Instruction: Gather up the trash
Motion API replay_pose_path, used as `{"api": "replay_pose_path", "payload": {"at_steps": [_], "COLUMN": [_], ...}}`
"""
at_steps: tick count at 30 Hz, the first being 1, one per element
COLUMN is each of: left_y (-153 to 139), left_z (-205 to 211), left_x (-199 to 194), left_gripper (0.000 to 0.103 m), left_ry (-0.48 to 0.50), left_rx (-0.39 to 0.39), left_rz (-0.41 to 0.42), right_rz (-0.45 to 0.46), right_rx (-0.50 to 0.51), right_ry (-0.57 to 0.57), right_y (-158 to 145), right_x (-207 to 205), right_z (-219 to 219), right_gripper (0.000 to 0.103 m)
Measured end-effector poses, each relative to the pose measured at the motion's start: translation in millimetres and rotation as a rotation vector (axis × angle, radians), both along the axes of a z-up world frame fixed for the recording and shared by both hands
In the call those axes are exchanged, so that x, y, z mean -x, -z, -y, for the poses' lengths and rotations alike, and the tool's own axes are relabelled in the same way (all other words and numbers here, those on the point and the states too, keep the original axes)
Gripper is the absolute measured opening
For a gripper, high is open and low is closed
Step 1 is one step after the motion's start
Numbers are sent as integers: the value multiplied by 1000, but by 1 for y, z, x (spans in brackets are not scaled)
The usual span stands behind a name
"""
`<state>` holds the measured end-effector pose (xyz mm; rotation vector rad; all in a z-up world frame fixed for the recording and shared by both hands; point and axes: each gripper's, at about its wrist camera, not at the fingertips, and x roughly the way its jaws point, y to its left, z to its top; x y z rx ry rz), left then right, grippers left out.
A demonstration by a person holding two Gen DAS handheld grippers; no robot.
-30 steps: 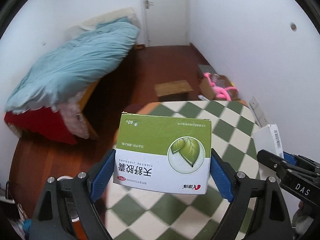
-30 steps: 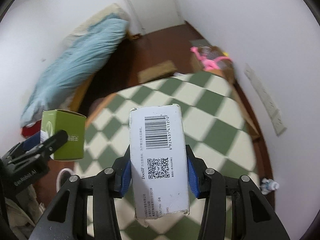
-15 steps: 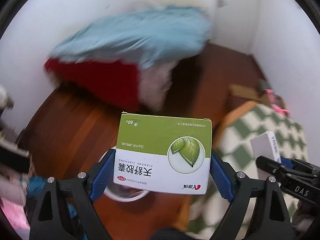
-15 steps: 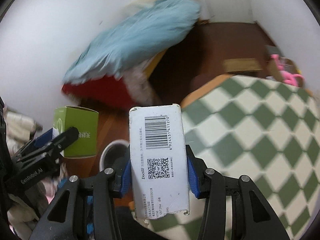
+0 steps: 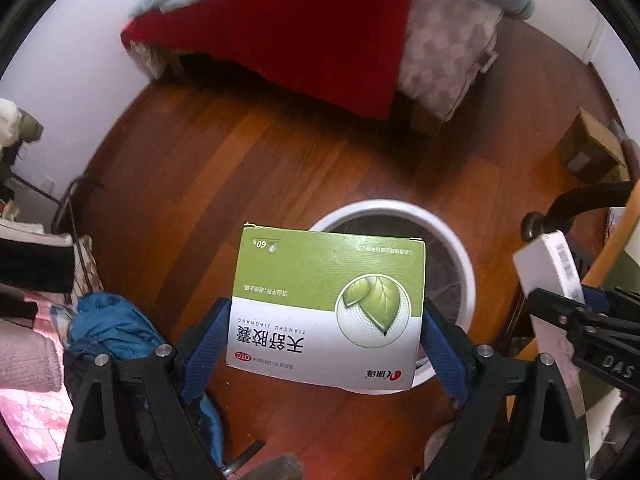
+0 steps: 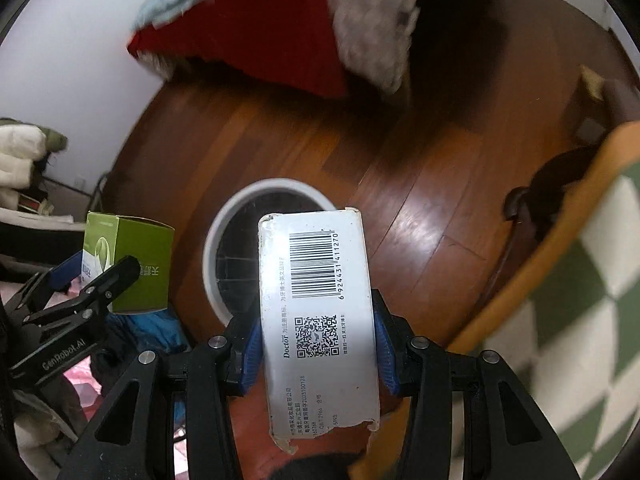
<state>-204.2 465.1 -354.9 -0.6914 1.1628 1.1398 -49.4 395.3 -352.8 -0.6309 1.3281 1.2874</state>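
One white trash bin [image 5: 464, 256], inside dark, contents unclear. Left gripper [image 5: 326, 332] clamps one green medicine box [image 5: 328, 304]; right gripper [image 6: 318, 344] clamps one white barcode box [image 6: 316, 320].

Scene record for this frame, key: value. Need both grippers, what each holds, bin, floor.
left gripper: shut on green medicine box
right gripper: shut on white barcode box
trash bin: white rim, on the floor, open top, beyond both boxes
bin contents: cannot tell
floor: reddish wood boards
table: green-and-white checked top, at right
step left: neither box released yet
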Motion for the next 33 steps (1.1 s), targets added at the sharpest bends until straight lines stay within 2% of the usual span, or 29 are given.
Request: {"api": "replay_pose_path", "payload": {"at_steps": [3,5,6,9,10,12,13,15,19,23,33], "left_y": [11,12,12,1,-1,-8,-10,-19,-38,-63,-141], "left_z": [-9,-12,-12,-9,-8,-1,1,12,38,66,141], "left_x": [8,16,21,39,41,49,54,60,69,71,73], "left_gripper": [91,98,101,101,101,101,101,101,101,101,101], "left_ry": [-14,-36,-52,-99,-111,-141,-153,-178,-216,-220,-199], "left_rx": [43,60,59,28,19,-7,-22,-45,-86,-101,-132], "left_rz": [15,19,19,10,4,-15,-23,-34,-30,14,157], "right_rz": [-2,-7,-9,-30,-43,-32,-39,-28,54,136,105], "right_rx": [36,58,68,102,106,107,101,94,88,68,-34], "right_ry": [-26,-41,-47,-70,-74,-82,-86,-88,-99,-121,-137], "right_y": [26,41,48,67,70,75,74,71,53,22,-77], "right_x": [16,24,26,26,24,25,25,23,22,29,40], "right_z": [-28,-44,-51,-67,-70,-76,-74,-73,-60,-31,65], "right_gripper": [49,49,50,54,59,96,101,103,103,103,103]}}
